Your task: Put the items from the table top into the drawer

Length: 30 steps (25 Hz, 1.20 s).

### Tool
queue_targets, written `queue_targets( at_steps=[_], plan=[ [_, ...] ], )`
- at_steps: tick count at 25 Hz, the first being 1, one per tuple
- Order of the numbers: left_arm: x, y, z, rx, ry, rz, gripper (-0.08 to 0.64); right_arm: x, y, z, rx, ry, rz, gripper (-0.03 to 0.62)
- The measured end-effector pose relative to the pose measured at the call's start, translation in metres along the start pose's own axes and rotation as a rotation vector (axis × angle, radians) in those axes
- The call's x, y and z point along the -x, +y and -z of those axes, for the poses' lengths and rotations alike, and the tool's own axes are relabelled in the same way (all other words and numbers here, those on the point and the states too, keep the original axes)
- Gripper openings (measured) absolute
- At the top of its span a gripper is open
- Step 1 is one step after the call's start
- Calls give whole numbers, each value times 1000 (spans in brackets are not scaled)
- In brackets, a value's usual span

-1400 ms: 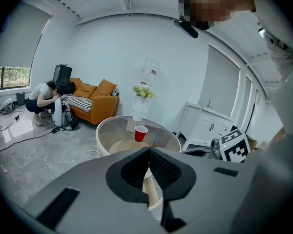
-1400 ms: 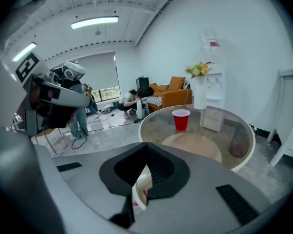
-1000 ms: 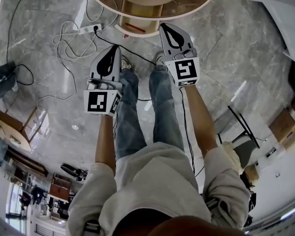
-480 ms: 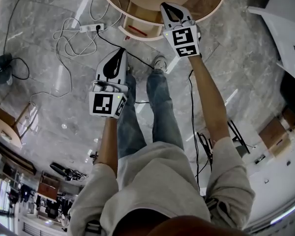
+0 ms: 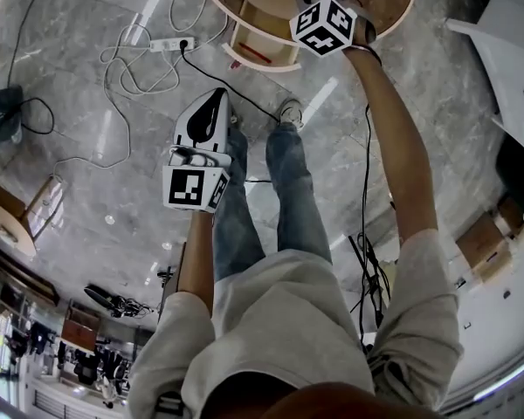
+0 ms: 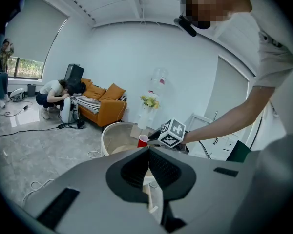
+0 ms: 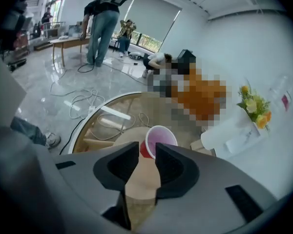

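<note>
The person stands in jeans (image 5: pixel 244 225) on the grey marble floor (image 5: pixel 96 199) and holds both tools out ahead. The left gripper (image 5: pixel 211 103) hangs low in front of the left leg, over bare floor and short of the table. Its jaws are pressed together at the tips with nothing between them.

Just past it a black cable (image 5: pixel 236 94) crosses the floor by a shoe (image 5: pixel 290 112). A white power strip (image 5: pixel 170 44) lies off to the side among loops of white cord.

Further out stands the round table (image 5: pixel 400 14). Its drawer (image 5: pixel 260 35) is pulled out towards the person, and something red lies inside it, too small to name.

The right arm stretches out over the table, and the right gripper (image 7: pixel 147 148) points down at the top. Its jaws have just been opening and stand apart. Between them only the table's pale wood shows, and the pads press on nothing.

The red cup (image 7: pixel 158 139) stands on the table top right at the jaw tips, its mouth open upward. It is not in the drawer. From the left gripper view it sits just beside the right gripper's marker cube (image 6: pixel 172 133).

Beyond the table are a vase of flowers (image 6: pixel 149 101) and an orange sofa (image 6: pixel 100 108), with another person (image 6: pixel 53 94) crouched beside the sofa.
</note>
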State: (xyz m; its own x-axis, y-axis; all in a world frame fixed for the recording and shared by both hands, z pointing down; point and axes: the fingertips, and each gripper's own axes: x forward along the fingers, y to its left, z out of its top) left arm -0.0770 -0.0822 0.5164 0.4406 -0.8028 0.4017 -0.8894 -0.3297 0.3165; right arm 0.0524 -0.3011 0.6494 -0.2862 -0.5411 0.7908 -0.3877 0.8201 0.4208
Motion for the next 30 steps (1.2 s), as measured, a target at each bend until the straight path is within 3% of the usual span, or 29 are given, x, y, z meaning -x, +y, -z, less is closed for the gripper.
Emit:
queue_targets(
  at_steps=[7,14,19,23,30],
  plan=[
    [6,15,-2,9,-13,-16,15,-19,3,7,157,78,-25,86],
    [11,25,1,21,-14,-34,15,-26,7,7,160,91,-23,35],
    [14,27,2,22,-16,-39,15,-10,12,-8,51,8,-7,34],
    [14,28,1,29,-23,-46,15,22,21,-30,-86,-145,14,34],
    [9,15,5,16,-18,-26,15,88,71,-35,-232,-318,14,34]
  ],
)
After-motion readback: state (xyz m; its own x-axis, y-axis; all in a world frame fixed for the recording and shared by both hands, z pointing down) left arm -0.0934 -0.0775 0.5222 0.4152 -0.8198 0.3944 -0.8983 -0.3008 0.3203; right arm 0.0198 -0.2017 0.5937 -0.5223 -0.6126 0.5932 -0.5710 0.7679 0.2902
